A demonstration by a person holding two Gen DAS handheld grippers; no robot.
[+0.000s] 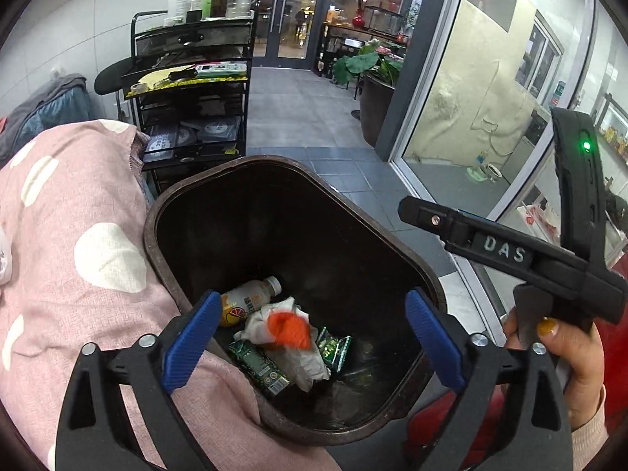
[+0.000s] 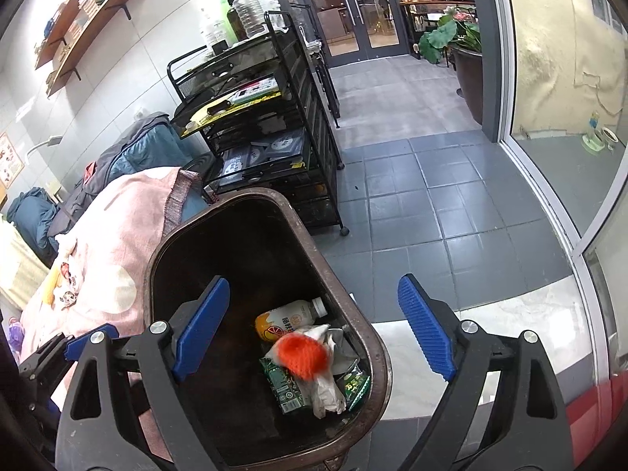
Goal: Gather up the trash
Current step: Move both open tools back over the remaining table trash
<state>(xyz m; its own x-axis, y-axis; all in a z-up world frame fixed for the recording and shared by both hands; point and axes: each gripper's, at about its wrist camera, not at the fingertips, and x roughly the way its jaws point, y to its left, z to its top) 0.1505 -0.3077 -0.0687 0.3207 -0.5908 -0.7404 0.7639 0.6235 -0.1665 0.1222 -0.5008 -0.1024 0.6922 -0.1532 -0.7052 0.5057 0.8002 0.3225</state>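
Observation:
A dark brown trash bin (image 1: 157, 235) (image 2: 376, 345) stands below both grippers. Inside lie an orange-labelled drink bottle (image 1: 245, 298) (image 2: 286, 320), crumpled white tissue (image 1: 306, 365) (image 2: 327, 396), a blurred orange object (image 1: 288, 327) (image 2: 304, 355) and green wrappers (image 1: 259, 365) (image 2: 284, 388). My left gripper (image 1: 314, 337) is open and empty above the bin. My right gripper (image 2: 314, 333) is open and empty above the bin; its body also shows at the right of the left wrist view (image 1: 502, 251), held by a hand.
A pink cloth with white spots (image 1: 70, 255) (image 2: 106, 259) lies left of the bin. A black wire cart (image 1: 192, 90) (image 2: 267, 125) with bottles on top stands behind it. Grey tiled floor (image 2: 431, 204) leads to glass doors; a potted plant (image 1: 373, 78) stands far right.

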